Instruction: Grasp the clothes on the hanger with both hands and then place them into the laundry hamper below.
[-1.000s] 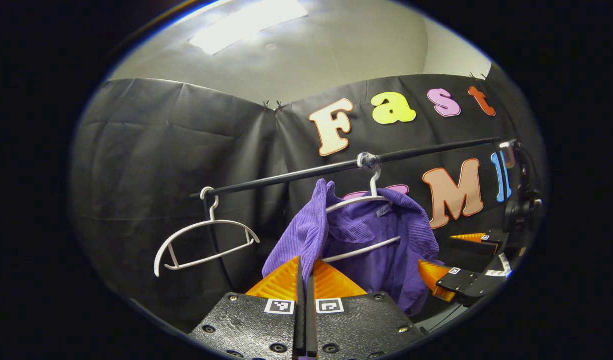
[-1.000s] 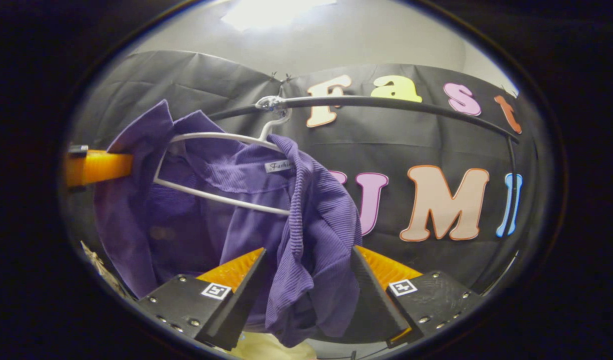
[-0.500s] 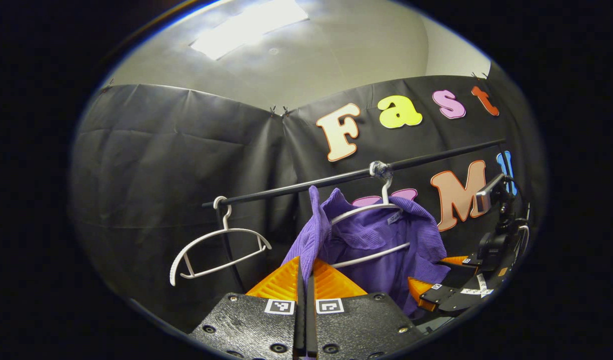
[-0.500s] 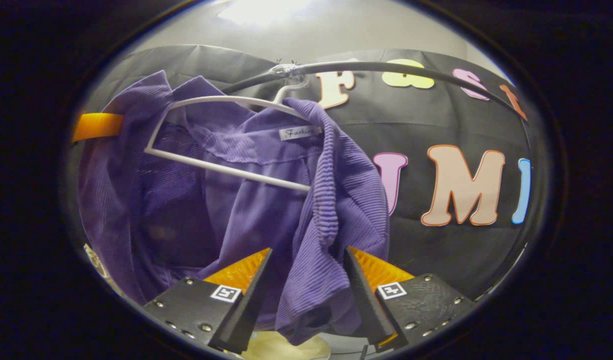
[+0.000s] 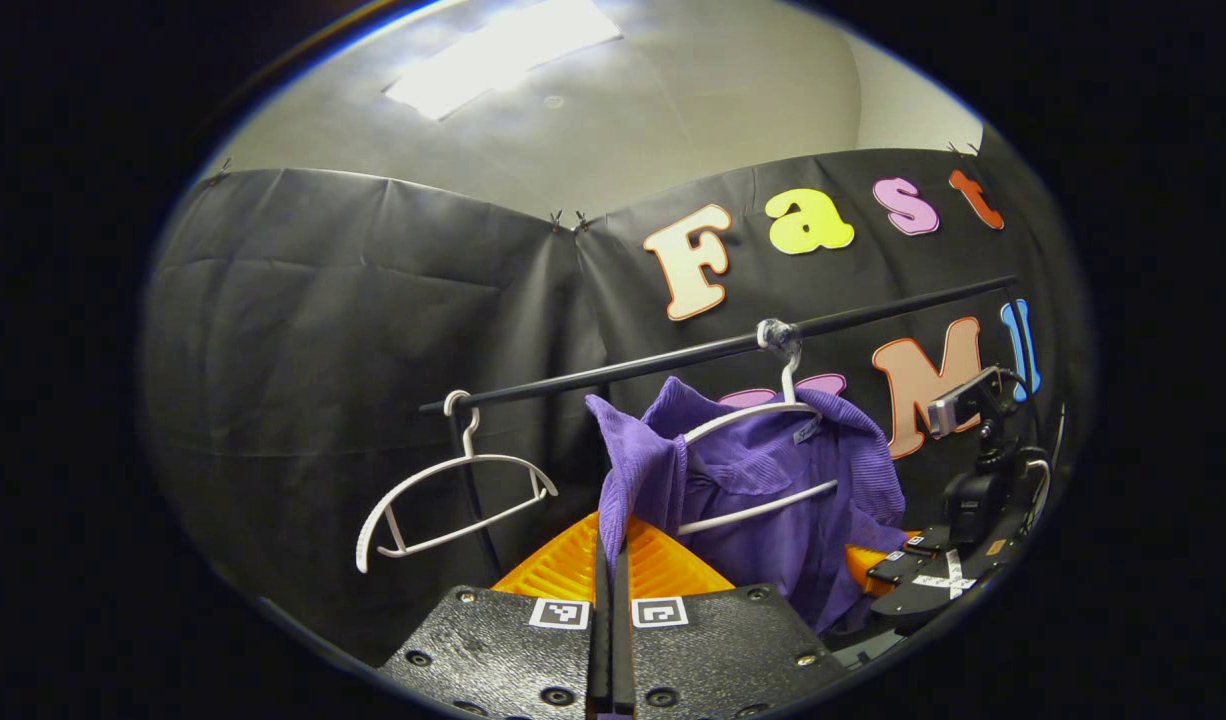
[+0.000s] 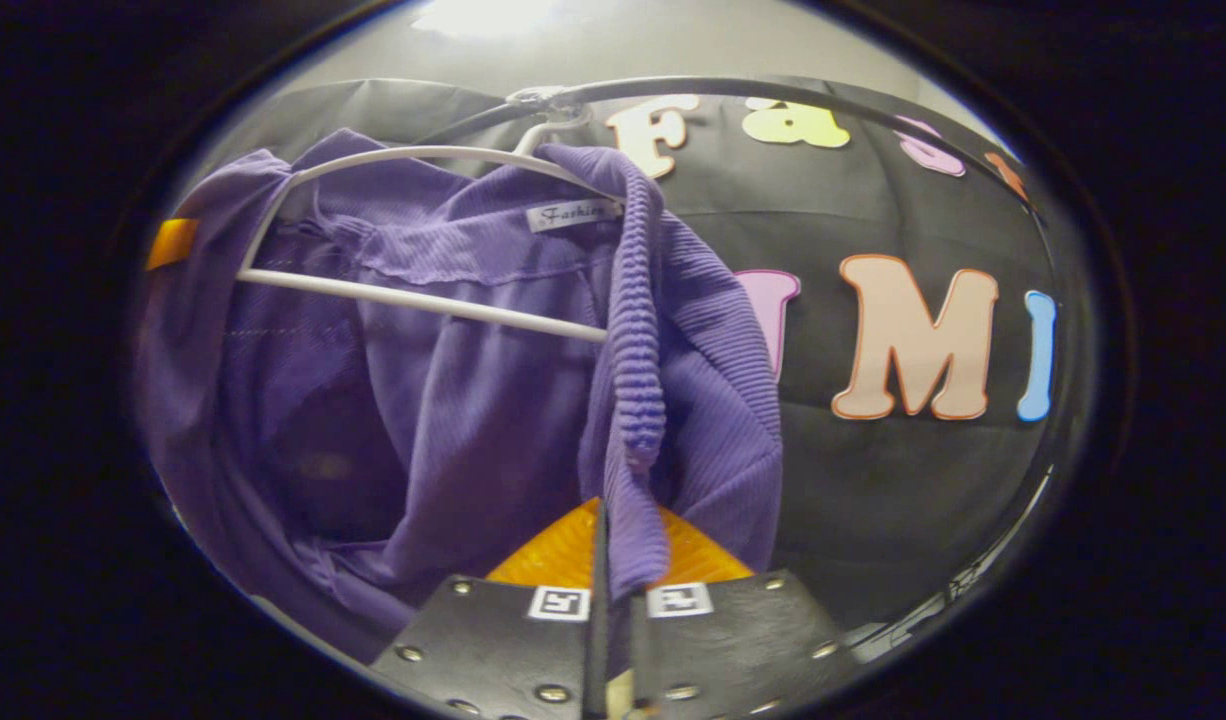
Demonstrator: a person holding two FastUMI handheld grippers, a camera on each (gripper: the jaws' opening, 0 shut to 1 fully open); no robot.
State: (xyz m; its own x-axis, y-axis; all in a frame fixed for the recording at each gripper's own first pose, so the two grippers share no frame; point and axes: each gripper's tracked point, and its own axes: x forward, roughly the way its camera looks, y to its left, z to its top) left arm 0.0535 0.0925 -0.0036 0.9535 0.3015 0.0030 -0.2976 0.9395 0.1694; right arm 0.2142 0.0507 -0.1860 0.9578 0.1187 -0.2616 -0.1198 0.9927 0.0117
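A purple ribbed shirt (image 5: pixel 763 490) hangs on a white hanger (image 5: pixel 763 410) hooked over a black rail (image 5: pixel 713 350) in front of the black cloth wall. In the left gripper view, the left gripper (image 5: pixel 611 545) has its orange fingers (image 5: pixel 558 565) pressed together on the shirt's near edge, which rises from between them. An empty white hanger (image 5: pixel 453 490) hangs further along the rail, well apart. In the right gripper view, the right gripper (image 6: pixel 613 545) is closed on the shirt's ribbed front edge (image 6: pixel 638 400), the fabric pinched between both fingers. The right gripper also shows at the shirt's far side in the left gripper view.
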